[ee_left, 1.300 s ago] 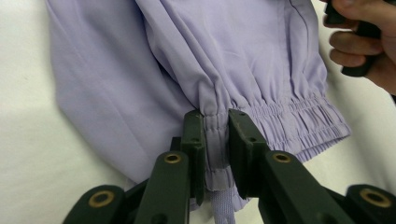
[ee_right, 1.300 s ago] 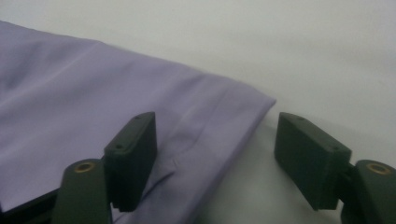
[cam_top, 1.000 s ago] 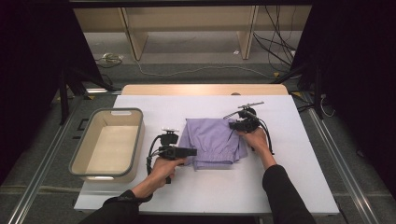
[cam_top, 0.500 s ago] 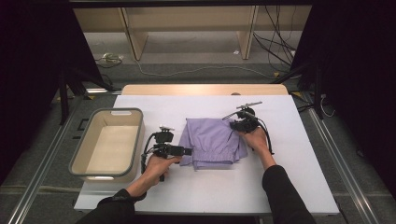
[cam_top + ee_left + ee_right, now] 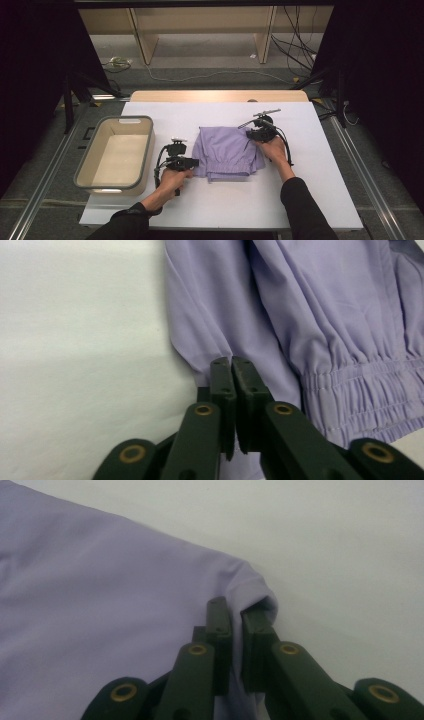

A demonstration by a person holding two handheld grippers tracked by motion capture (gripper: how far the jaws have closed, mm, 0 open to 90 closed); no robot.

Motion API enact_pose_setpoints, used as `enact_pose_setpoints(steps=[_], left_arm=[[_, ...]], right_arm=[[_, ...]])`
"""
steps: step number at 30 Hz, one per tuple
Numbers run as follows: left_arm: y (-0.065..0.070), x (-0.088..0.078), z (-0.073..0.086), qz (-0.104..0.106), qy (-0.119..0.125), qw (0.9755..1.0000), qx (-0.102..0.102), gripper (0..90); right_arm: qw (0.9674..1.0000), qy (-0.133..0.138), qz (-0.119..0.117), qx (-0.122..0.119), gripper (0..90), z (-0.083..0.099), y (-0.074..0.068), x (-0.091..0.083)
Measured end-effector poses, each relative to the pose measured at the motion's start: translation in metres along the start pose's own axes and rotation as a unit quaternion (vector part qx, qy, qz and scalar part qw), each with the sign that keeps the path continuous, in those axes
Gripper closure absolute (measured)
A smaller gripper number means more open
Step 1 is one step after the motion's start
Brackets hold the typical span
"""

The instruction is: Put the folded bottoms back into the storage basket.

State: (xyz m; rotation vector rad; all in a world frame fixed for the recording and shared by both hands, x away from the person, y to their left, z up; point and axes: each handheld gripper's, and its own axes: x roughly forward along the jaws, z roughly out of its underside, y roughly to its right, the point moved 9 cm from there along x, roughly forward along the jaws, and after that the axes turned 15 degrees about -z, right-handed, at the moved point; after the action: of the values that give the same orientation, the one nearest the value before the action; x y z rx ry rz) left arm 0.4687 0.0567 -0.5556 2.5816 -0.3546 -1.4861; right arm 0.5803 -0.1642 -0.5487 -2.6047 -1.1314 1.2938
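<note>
High view: lilac garment (image 5: 227,152), folded, mid-table, right of bin (image 5: 119,155); left gripper (image 5: 192,162) at its left edge, right gripper (image 5: 248,133) at far right corner; best lifted evenly.

Left gripper view: jaws just closed, apparently pinching the hem (image 5: 210,367).

Right gripper view: jaws clamped on corner fold (image 5: 252,597); smooth, gathered elastic.

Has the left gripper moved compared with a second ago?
Yes, slightly: the left gripper has edged toward the bin and the table's near edge; its jaws, just closing, pinch the lilac garment.
</note>
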Motion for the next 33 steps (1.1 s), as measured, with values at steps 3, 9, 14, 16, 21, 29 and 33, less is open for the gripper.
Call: enact_pose_setpoints(steps=[3, 9, 14, 16, 21, 29, 33], left_arm=[[0.008, 0.000, 0.003, 0.021, -0.005, 0.9997, -0.011, 89.1], [0.023, 0.001, 0.007, 0.031, -0.003, 0.9995, 0.011, 89.0], [0.019, 0.000, 0.007, 0.034, -0.006, 0.9993, 0.014, 82.6], [0.019, -0.002, 0.007, 0.037, -0.005, 0.9991, 0.019, 76.5], [0.016, -0.008, 0.008, 0.040, -0.010, 0.9985, 0.034, 56.3], [0.016, -0.017, 0.009, 0.069, -0.029, 0.9970, 0.020, 38.9], [0.020, -0.013, 0.013, 0.063, -0.035, 0.9968, 0.033, 32.2]], right_arm=[[1.0000, 0.000, 0.000, 0.005, 85.3, 0.000, 0.000, 0.000], [1.0000, 0.000, 0.001, 0.004, 85.2, 0.000, 0.000, 0.000], [1.0000, -0.003, 0.006, -0.002, 85.1, 0.000, -0.001, 0.001], [1.0000, -0.003, 0.006, 0.000, 85.0, 0.000, 0.000, 0.001], [1.0000, -0.003, 0.006, -0.001, 85.0, 0.000, 0.000, 0.001], [1.0000, -0.004, 0.008, -0.003, 84.9, 0.000, -0.001, 0.001], [1.0000, -0.004, 0.007, -0.001, 84.9, 0.000, -0.001, 0.001]])
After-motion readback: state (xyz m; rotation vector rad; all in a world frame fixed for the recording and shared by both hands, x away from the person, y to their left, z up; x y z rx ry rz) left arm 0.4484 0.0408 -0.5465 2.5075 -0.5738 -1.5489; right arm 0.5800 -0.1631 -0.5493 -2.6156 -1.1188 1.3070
